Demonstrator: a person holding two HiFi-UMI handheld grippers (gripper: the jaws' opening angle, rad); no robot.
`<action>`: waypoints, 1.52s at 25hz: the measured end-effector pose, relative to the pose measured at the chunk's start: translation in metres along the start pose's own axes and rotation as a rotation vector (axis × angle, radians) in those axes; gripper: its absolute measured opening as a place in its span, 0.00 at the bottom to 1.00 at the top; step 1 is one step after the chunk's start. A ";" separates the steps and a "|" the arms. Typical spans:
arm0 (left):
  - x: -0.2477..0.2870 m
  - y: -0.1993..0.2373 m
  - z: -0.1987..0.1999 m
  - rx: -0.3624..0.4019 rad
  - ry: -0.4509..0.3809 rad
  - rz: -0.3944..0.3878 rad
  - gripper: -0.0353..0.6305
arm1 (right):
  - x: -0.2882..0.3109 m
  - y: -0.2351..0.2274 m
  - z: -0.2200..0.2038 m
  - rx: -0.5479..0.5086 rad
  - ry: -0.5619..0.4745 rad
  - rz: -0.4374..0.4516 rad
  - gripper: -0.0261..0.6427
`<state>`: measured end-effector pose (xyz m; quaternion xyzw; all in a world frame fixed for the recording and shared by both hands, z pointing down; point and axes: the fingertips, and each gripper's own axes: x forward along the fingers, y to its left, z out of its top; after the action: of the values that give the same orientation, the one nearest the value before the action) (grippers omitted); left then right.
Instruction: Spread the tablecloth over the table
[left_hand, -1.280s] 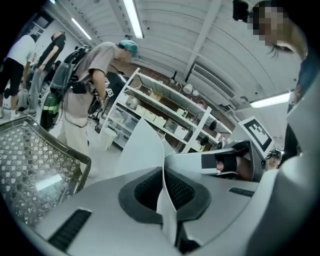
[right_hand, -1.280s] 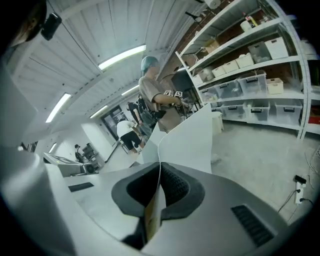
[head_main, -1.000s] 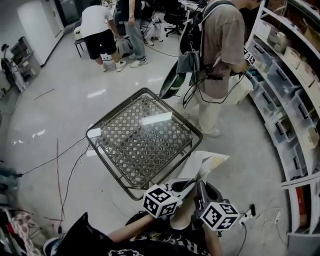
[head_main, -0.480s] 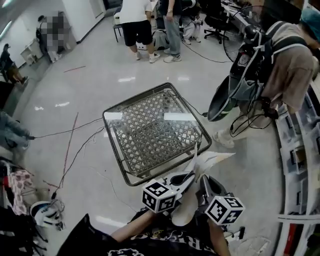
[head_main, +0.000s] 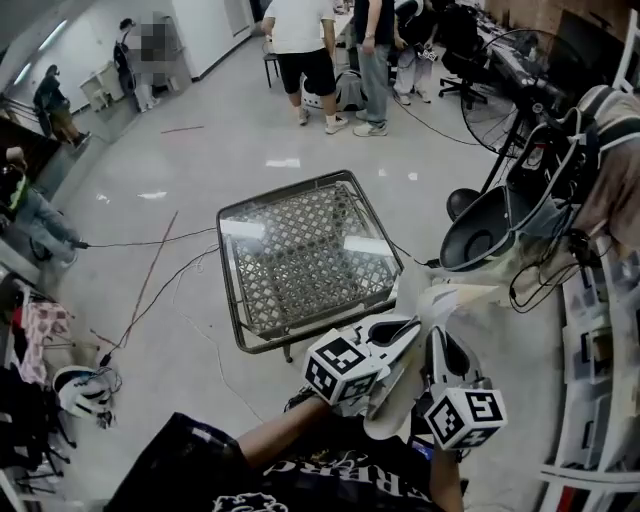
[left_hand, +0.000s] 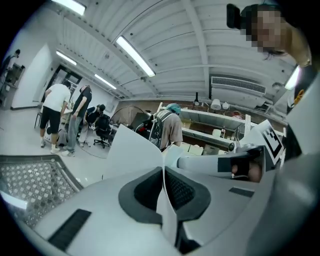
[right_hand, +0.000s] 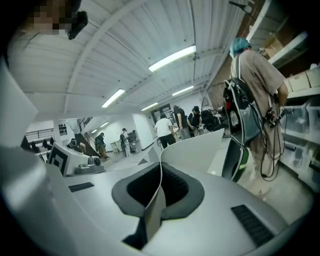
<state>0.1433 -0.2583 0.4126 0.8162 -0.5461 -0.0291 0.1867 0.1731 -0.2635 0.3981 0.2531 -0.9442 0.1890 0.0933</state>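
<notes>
We are at the start. The left gripper (left_hand: 163, 172) and the right gripper (right_hand: 161, 170) each have jaws clamped on an edge of the white tablecloth (head_main: 432, 300), held bunched just beside the lattice-topped table (head_main: 300, 262), none of it over the top. Next we should part our hands and carry it across. The grippers hide how much cloth hangs below.

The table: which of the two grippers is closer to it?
Left. The left gripper sits just off the near edge of the table; the right gripper is beside it, farther out. Both clamp the white tablecloth.
</notes>
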 end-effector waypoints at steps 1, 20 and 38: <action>0.004 -0.003 0.007 0.023 -0.010 0.005 0.08 | -0.004 -0.002 0.007 -0.039 -0.021 0.007 0.06; 0.007 0.109 0.143 0.202 -0.279 0.150 0.08 | 0.068 -0.031 0.109 -0.189 -0.286 -0.053 0.07; -0.193 0.374 0.236 0.208 -0.495 0.532 0.09 | 0.278 0.158 0.148 -0.258 -0.358 0.364 0.07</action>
<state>-0.3235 -0.2732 0.2889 0.6288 -0.7675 -0.1202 -0.0337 -0.1573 -0.3193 0.2901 0.0947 -0.9918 0.0330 -0.0791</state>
